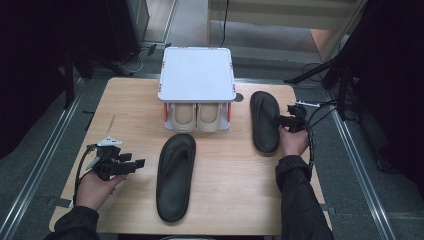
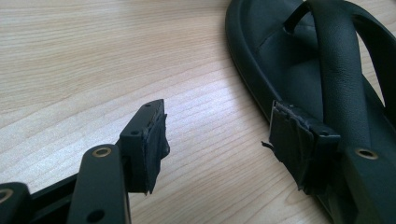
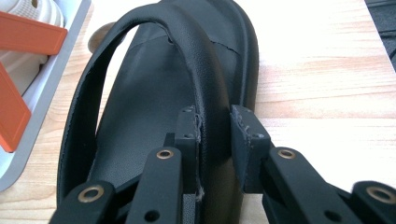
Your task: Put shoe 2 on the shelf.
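So the right gripper (image 1: 286,120) has its jaws around the strap (image 3: 205,79) of the black sandal on the right (image 1: 265,122). In the right gripper view the pads sit on either side of that strap, pressed right up against it, so it's gripping the strap. This sandal lies flat on the table (image 1: 125,110), just right of the white shoe rack (image 1: 197,75), with a pair of beige shoes (image 1: 197,116) tucked on the rack's lower level.

The left gripper (image 1: 134,164) sits low at the left side of the table, jaws wide open with nothing between them. It points toward the second black sandal (image 1: 176,175), which lies flat in the middle of the table just in front of the rack. In the left gripper view one pad (image 2: 299,149) lines up with the sandal's edge, but I can't tell if it touches.
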Motion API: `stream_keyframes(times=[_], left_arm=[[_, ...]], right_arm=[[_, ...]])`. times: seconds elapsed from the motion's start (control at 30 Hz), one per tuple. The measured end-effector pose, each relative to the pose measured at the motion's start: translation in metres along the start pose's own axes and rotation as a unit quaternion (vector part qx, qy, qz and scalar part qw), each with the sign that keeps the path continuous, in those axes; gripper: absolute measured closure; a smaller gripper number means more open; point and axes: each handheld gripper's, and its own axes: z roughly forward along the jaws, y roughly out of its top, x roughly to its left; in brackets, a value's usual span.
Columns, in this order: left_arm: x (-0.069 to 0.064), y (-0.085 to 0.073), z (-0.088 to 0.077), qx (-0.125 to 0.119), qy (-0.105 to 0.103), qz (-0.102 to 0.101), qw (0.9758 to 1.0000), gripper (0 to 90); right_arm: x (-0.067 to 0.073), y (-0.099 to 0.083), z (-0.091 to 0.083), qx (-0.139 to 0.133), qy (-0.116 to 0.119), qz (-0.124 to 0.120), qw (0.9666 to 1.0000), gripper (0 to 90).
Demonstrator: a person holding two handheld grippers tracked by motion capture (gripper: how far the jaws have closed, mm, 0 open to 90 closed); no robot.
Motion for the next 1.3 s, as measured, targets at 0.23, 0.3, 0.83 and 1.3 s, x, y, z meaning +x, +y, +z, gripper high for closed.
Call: stream_keyframes(times=[0.23, 0.3, 0.83, 1.3], left_arm=[[0.000, 0.000, 0.000, 0.000, -0.002, 0.000, 1.0000, 37.2], [0.000, 0.000, 0.000, 0.001, 0.000, 0.000, 1.0000, 37.2], [-0.002, 0.005, 0.003, 0.000, -0.008, 0.004, 1.0000, 37.2], [-0.008, 0.018, 0.015, 0.003, -0.022, 0.026, 0.9994, 36.8]], right_arm=[[0.001, 0.002, -0.002, 0.001, 0.003, 0.000, 1.0000, 75.2], [0.002, 0.002, -0.003, 0.001, 0.006, 0.002, 1.0000, 75.5], [0.004, -0.001, -0.020, 0.001, 0.017, -0.004, 0.9998, 76.0], [0.012, -0.022, -0.047, 0.003, 0.030, -0.017, 0.9994, 76.0]])
